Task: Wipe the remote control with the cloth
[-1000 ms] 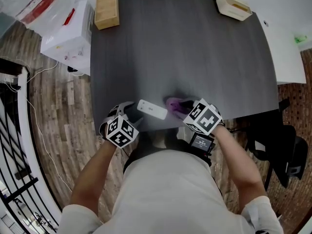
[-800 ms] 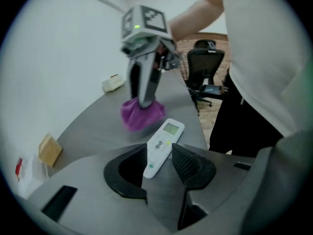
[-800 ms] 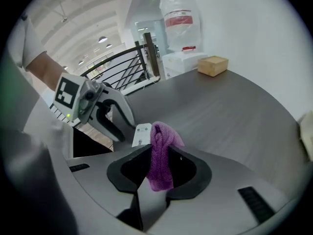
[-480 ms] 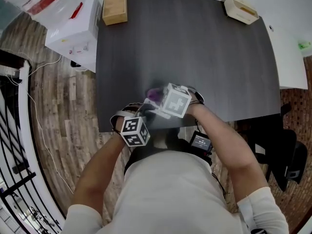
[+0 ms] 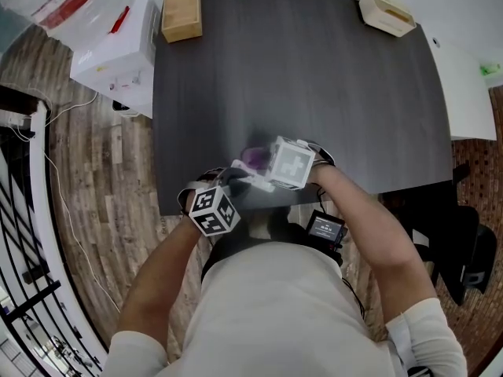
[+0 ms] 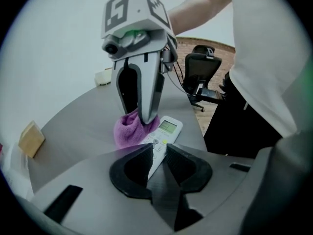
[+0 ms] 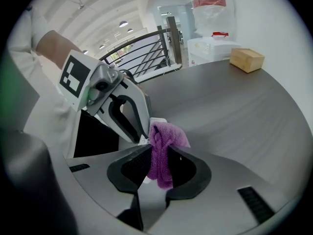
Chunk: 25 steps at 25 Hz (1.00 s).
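Note:
The white remote control (image 6: 165,131) lies near the dark table's (image 5: 314,85) front edge. My left gripper (image 6: 157,151) is shut on its near end; its jaws have just been closing with the remote between them. In the head view the left gripper (image 5: 228,183) sits at the remote's (image 5: 253,181) left end. My right gripper (image 7: 159,153) is shut on the purple cloth (image 7: 165,146) and points steeply down. The cloth (image 6: 128,130) rests on the remote's far side beneath the right gripper (image 6: 146,117). Most of the remote is hidden under the right gripper's marker cube in the head view.
A wooden box (image 5: 181,10) stands at the table's far left corner and a pale holder (image 5: 387,12) at the far right. A white carton (image 5: 114,49) sits on the wooden floor to the left. A black office chair (image 6: 203,67) stands beyond the table's edge.
My right gripper has carried the cloth leftward from beside the remote onto it. My left gripper has moved in and closed on the remote's end.

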Motion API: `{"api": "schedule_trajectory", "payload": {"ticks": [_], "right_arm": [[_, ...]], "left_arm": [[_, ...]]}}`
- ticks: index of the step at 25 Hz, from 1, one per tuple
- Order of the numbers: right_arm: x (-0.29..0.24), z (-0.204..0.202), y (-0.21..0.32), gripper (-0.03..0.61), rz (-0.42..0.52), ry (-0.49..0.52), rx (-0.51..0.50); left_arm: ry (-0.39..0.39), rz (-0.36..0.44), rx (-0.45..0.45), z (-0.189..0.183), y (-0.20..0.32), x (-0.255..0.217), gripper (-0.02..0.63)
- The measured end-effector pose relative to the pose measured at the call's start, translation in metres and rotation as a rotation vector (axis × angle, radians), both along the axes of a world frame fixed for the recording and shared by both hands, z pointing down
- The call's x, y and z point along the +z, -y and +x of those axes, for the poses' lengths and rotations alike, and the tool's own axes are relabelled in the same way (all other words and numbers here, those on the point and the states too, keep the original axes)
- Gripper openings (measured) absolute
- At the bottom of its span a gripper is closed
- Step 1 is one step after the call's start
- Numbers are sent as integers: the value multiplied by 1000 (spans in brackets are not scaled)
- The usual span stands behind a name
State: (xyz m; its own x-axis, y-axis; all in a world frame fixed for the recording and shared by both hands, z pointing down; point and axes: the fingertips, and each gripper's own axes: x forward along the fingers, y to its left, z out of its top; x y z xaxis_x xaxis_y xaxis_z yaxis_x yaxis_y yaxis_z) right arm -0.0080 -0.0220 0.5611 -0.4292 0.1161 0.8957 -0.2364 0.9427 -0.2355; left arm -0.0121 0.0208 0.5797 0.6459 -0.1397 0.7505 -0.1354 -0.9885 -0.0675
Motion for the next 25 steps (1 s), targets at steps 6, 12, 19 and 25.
{"api": "schedule_trajectory", "payload": {"ticks": [6,12,19,25], "right_arm": [[5,36,-19,106,18,-35,-16],[1,76,-49,106,35,-51,129],[2,108,-79,106,1,-38,213],[-6,107,-64,106,12,16,392]], "left_arm": [[-9,-7,-22,0,0,0,90],[-3,-9,-30,-1,0,0,91],[37,91,69,0,-3,-13,96],[187,169,368,14,-5,-3,243]]}}
